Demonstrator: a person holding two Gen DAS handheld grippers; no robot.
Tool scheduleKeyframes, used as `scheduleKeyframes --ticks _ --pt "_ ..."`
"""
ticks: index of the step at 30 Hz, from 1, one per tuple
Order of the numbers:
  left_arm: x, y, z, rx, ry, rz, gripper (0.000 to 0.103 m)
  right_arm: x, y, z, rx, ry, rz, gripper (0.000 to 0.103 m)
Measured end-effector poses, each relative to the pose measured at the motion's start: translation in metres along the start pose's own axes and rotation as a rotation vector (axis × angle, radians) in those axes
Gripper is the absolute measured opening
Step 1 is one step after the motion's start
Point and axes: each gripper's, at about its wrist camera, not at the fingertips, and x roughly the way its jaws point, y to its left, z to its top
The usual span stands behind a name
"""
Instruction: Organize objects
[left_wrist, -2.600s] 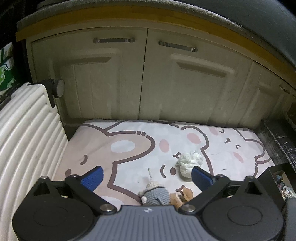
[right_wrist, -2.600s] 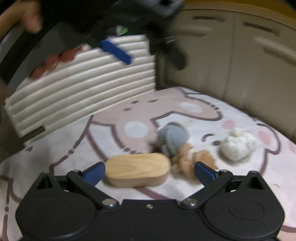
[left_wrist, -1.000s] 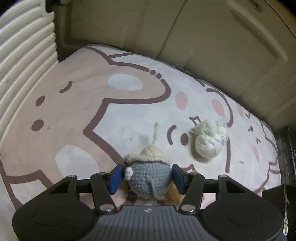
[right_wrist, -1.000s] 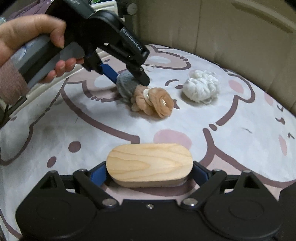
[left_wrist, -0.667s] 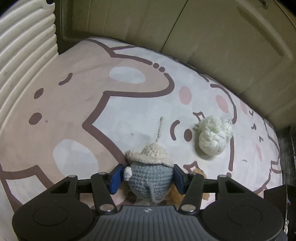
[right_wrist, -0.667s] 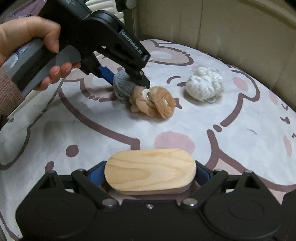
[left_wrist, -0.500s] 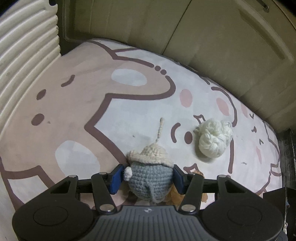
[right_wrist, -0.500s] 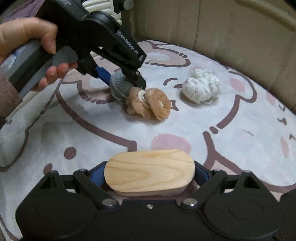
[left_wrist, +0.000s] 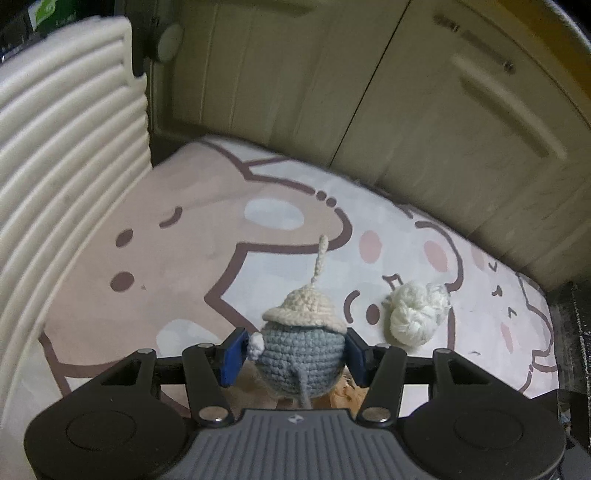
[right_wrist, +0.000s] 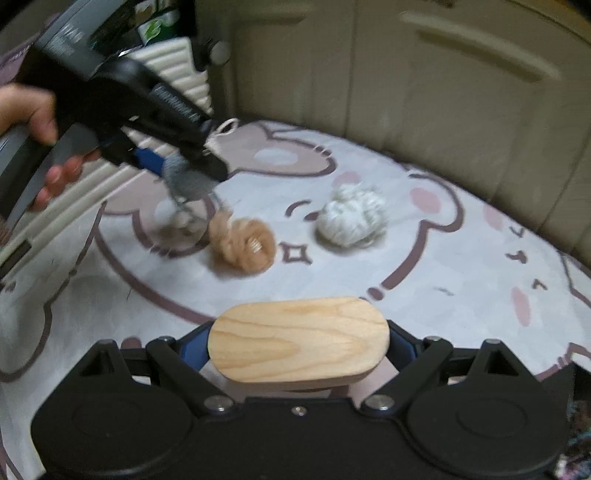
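Note:
My left gripper (left_wrist: 293, 356) is shut on a grey crochet doll with a beige hat (left_wrist: 299, 343) and holds it above the cartoon-print mat (left_wrist: 184, 221). In the right wrist view the left gripper (right_wrist: 184, 162) carries the doll (right_wrist: 184, 177) off the mat. My right gripper (right_wrist: 297, 345) is shut on an oval wooden block (right_wrist: 297, 339). A tan fluffy ball (right_wrist: 242, 242) and a white yarn ball (right_wrist: 351, 216) lie on the mat; the white one also shows in the left wrist view (left_wrist: 415, 314).
A white ribbed suitcase (left_wrist: 62, 177) stands along the mat's left side. Cream cabinet doors (left_wrist: 369, 92) close off the back. A dark box edge (left_wrist: 572, 332) sits at the right.
My left gripper has lifted the grey doll off the mat, away from the tan ball. My right gripper has risen slightly with the wooden block.

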Motion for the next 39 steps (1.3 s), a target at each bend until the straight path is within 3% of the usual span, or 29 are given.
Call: scheduleKeyframes --ticks 13,25,39 --pt "-0.049 -0.029 -0.008 0.123 -0.064 -0.023 0.056 -0.037 -0.02 0.021 0.093 -0.055 -0.086 0.094" --pt "-0.091 -0.052 -0.013 0.16 -0.137 -0.07 0.056 -0.077 -0.033 0.038 0.139 -0.101 -0.178 0.094" --pt "-0.121 -0.08 -0.027 0.273 -0.196 -0.055 0.056 -0.109 -0.041 0.054 0.18 -0.041 -0.265 0.093"
